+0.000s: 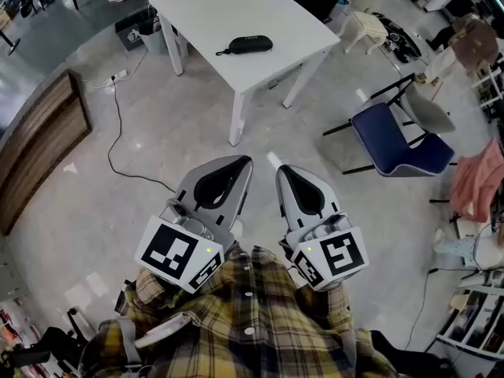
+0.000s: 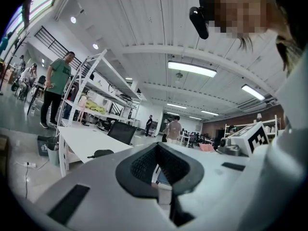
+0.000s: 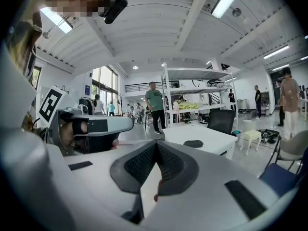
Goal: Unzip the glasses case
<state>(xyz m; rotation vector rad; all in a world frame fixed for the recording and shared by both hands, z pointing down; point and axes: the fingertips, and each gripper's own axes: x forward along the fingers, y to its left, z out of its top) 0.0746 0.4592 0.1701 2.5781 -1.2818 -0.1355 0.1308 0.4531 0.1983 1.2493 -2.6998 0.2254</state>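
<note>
The black glasses case (image 1: 250, 45) lies zipped on the white table (image 1: 236, 10) across the floor, far from both grippers. It shows small in the left gripper view as the case (image 2: 102, 153) and in the right gripper view as the case (image 3: 193, 143). My left gripper (image 1: 242, 162) and right gripper (image 1: 280, 170) are held side by side close to the person's checked shirt, pointing toward the table. The jaws of each are closed together with nothing between them. In the left gripper view the left gripper (image 2: 157, 146) is shut, and in the right gripper view the right gripper (image 3: 156, 144) is shut too.
A blue chair (image 1: 396, 142) stands right of the table. A wooden counter (image 1: 38, 152) curves along the left, with a cable (image 1: 116, 128) trailing over the floor. A small stool (image 1: 367, 27) sits beyond the table. A person in a green shirt (image 3: 155, 104) stands by shelving (image 2: 96, 88).
</note>
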